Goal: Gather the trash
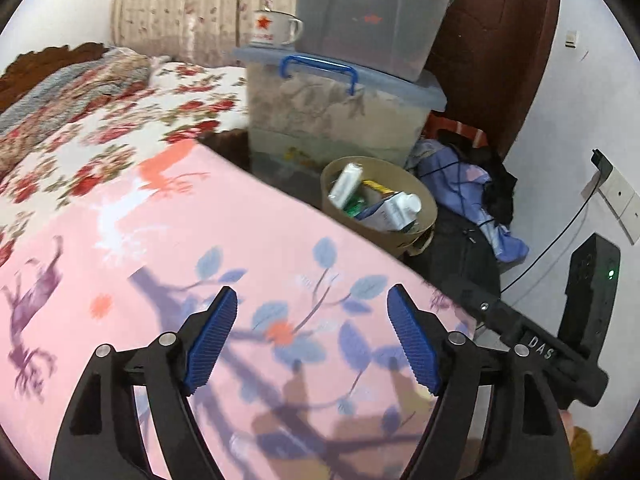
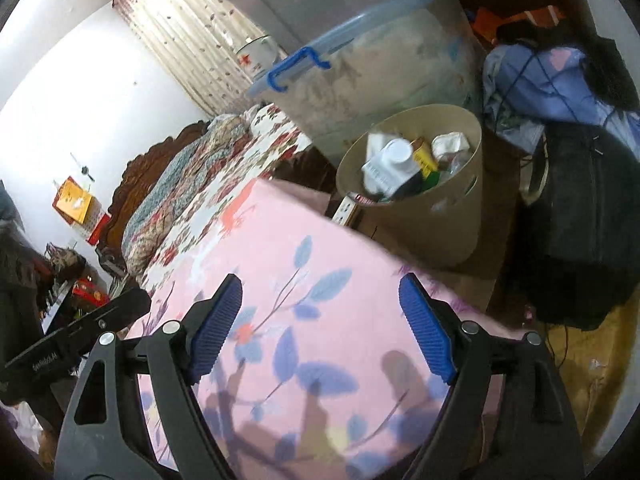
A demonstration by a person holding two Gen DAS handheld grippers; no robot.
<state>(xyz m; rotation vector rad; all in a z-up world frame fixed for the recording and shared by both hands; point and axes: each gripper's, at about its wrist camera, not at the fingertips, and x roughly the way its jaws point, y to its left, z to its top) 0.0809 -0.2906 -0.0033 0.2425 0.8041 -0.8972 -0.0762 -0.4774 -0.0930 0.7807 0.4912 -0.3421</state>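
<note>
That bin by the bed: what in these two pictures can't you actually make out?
- Trash bin: its base, hidden by the pink bedspread in both views.
- Items deep in the bin: buried under the upper trash; labels too blurred to read.
- Enamel mug: lettering under the red star too small.
- Upper storage box: top cut off by the left view's edge.

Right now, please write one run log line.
left tongs: open, empty | right tongs: open, empty | round beige plastic trash bin: holds trash
</note>
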